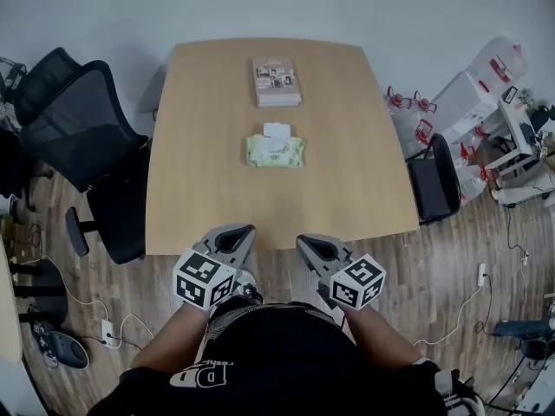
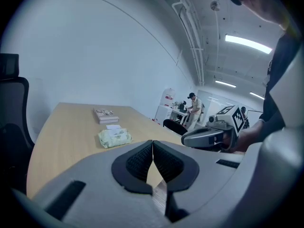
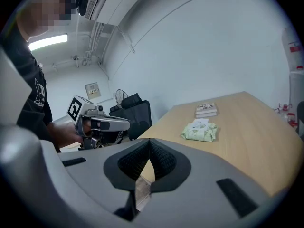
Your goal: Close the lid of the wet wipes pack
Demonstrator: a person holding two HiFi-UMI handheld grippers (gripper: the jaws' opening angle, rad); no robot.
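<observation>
Pale-green wipes pack (image 1: 276, 152) lies flat at worktop (image 1: 199, 189) centre. White lid (image 1: 277, 130) folded open on pack's far side. Book (image 1: 277, 81) beyond pack, apart from it. Left gripper (image 1: 234, 235) and right gripper (image 1: 312, 246) side by side at near worktop edge, well apart from pack. Both grippers: jaws pressed together, nothing between. Black chair (image 1: 82, 128) left of worktop.

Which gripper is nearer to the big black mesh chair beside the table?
Left. The left gripper hovers at the near edge of the table, on the side of the mesh chair; the right gripper is beside it, further from that chair.
</observation>
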